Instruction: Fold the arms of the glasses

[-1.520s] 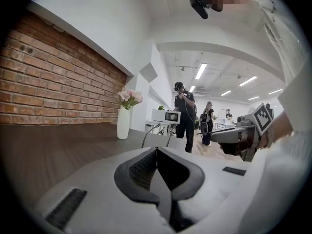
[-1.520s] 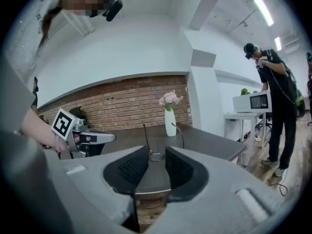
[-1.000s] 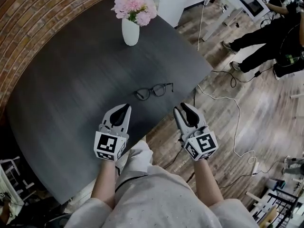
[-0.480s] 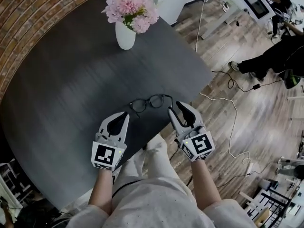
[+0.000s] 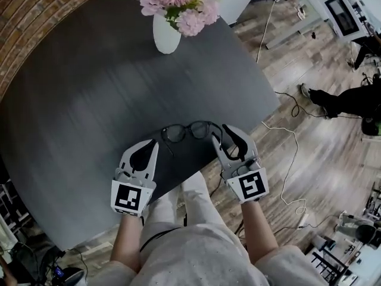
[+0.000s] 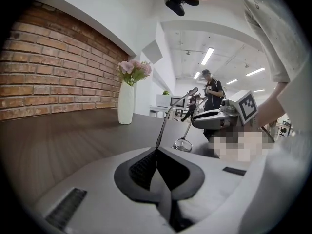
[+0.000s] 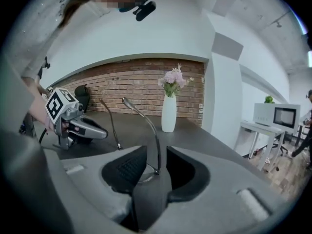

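Glasses [image 5: 187, 130] sit on the dark table [image 5: 89, 100] close to its near edge. They seem to lie front-down, with both arms unfolded and rising toward me. My right gripper [image 5: 221, 133] is at their right end. Its jaws have just been opening and stand apart, and the right arm [image 7: 155, 140] is upright in the gap between the pads, pressed by neither as far as I can see. My left gripper [image 5: 153, 143] has its jaws clenched together on nothing, with the tips just short of the left arm [image 6: 171, 112]. Whether they touch it I cannot tell.

I judge the frame to be light, thin and springy. The slim arms look easy to bend, and the lenses are apt to skate on the smooth top. So I would take hold low on an arm, near the hinge where it is stiffest, or push there with a closed tip. The other gripper would steady the front while the arm swings in gently.
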`<state>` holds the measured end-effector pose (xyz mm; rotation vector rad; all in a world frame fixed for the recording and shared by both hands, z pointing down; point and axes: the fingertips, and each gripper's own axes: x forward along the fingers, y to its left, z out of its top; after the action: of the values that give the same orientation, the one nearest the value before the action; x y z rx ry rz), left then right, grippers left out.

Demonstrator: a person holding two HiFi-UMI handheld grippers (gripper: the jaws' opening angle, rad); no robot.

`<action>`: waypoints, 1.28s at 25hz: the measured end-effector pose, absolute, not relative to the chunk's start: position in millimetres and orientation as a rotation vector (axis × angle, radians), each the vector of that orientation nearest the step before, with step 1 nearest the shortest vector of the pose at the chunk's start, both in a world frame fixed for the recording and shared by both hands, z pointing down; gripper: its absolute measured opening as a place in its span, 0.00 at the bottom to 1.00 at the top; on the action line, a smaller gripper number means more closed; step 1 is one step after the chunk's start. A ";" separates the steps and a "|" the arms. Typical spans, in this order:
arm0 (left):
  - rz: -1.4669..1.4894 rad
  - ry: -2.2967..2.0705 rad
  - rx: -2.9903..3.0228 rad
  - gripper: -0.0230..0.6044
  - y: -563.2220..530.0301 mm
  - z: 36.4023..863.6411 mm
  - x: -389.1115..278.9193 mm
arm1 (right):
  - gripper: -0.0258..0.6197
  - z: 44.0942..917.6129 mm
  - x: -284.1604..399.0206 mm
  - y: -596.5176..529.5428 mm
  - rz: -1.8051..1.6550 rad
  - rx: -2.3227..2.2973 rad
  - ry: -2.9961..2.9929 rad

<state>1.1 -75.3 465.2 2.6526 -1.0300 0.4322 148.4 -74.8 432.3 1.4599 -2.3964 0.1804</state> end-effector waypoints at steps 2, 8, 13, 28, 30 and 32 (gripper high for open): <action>0.428 -1.041 2.642 0.03 -78.6 466.5 -0.4 | 0.22 431.2 144.5 -77.6 0.130 1.439 -2.409; 0.430 -1.071 2.621 0.03 -83.7 469.5 -4.8 | 0.14 430.7 136.5 -79.3 0.015 1.377 -2.383; 0.425 -1.073 2.629 0.03 -84.7 469.2 -4.7 | 0.07 432.1 133.7 -83.8 -0.036 1.364 -2.348; 0.428 -1.081 2.638 0.03 -84.7 467.0 -8.7 | 0.07 448.3 102.0 -88.1 -0.276 1.128 -2.194; 0.435 -1.081 2.640 0.03 -83.9 468.6 -9.0 | 0.07 450.5 98.9 -89.5 -0.291 1.112 -2.181; 0.433 -1.086 2.640 0.03 -83.7 468.9 -9.7 | 0.07 452.5 95.5 -90.8 -0.306 1.095 -2.171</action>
<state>-9.7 -83.7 468.9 2.6398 -1.0864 0.4334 95.5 -90.8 452.5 1.0951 -2.1706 -0.3059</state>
